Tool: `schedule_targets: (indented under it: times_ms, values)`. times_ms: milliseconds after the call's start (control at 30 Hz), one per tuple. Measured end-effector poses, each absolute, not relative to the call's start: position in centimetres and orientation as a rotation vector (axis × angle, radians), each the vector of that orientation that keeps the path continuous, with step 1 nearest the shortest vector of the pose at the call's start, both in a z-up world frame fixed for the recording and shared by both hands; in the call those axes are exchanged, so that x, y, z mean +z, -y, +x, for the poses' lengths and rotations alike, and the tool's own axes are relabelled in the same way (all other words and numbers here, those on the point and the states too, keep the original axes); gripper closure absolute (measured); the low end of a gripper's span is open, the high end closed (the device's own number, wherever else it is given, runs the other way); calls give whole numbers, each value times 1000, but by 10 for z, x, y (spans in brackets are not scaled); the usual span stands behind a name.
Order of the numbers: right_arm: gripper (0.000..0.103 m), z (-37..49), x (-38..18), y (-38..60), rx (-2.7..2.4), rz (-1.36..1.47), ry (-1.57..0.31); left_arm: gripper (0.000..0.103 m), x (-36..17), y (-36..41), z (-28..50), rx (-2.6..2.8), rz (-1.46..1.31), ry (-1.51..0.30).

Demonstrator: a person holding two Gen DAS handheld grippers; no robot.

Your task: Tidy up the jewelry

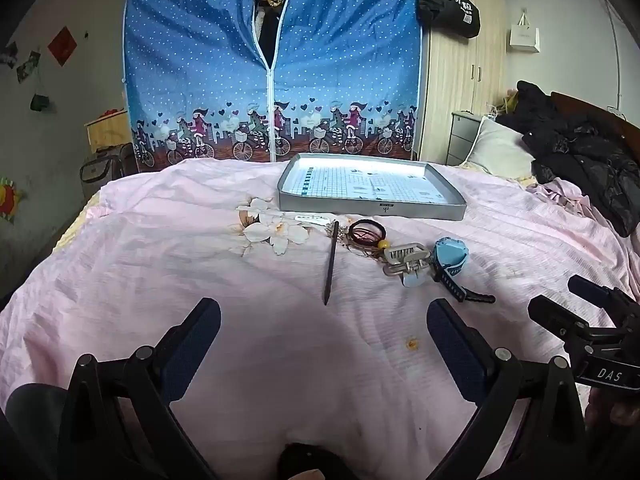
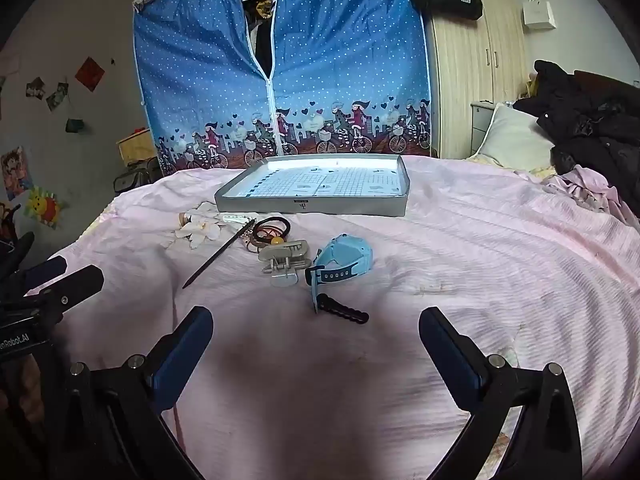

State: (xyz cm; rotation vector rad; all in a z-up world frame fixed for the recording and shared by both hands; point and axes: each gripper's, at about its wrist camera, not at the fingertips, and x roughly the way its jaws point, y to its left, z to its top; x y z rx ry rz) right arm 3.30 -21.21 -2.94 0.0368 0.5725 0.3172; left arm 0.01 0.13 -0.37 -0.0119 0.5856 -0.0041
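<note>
Both the left gripper and right gripper gape wide, empty; the black hair stick runs 12-to-6, tip toward 6

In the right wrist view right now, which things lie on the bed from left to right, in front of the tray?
Black stick → hair ties → grey hair clip → blue watch. A small white item by the stick's far end overlaps it, so I leave it out.
</note>
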Motion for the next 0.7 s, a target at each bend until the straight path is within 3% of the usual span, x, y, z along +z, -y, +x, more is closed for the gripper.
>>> schedule_targets:
  times_ms: [700]
  values:
    - [0,37,-32,213,318,25,-617,2,0,-7,0,6,-59,-582]
